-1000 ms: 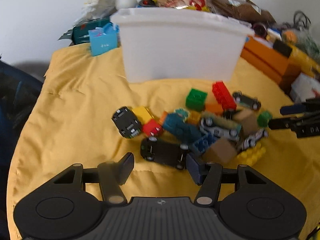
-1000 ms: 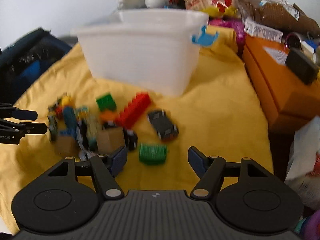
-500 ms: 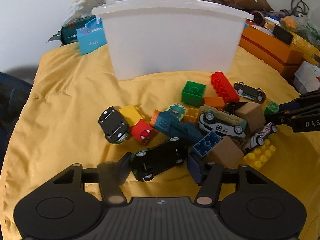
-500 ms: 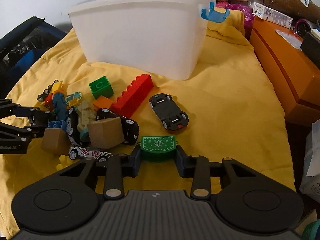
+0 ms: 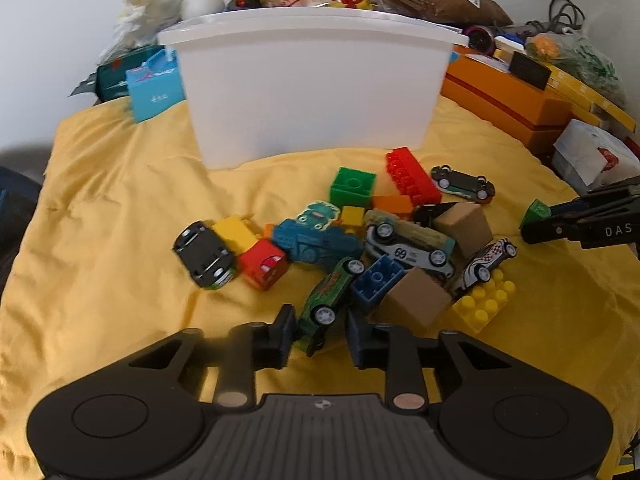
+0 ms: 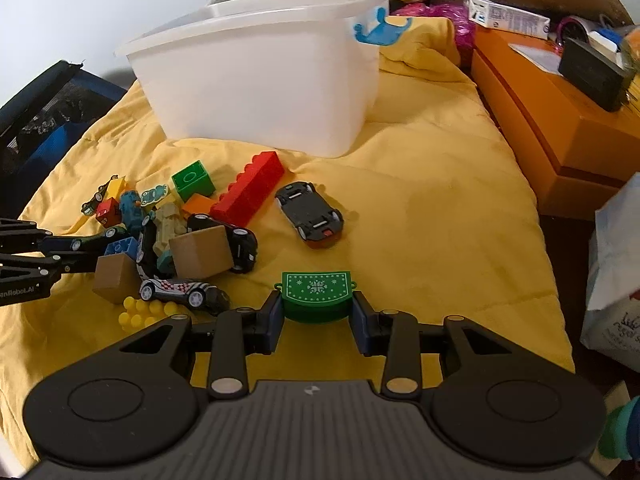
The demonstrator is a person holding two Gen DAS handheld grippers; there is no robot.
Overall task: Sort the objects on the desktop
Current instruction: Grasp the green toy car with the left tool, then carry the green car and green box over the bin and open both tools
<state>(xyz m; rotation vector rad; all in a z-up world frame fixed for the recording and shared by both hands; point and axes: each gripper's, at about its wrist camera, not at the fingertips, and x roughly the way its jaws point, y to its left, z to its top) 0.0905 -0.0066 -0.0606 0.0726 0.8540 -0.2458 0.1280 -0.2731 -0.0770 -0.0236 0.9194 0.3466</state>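
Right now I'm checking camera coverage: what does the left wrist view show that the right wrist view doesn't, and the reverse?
Only the left wrist view: the blue cardboard box beside the bin and the left tongs closed on the green toy car. Only the right wrist view: the blue sticker on the bin and the patterned top of the green plastic piece in the right tongs. Both: white plastic bin, long red brick.

A white toy race car (image 5: 408,246) in the toy pile carries the number 69 on its side. The right gripper's (image 5: 580,222) arm reads "DAS" in white letters. The left gripper's (image 6: 28,264) arm reads "anRobot.AI", cut off at the frame edge.
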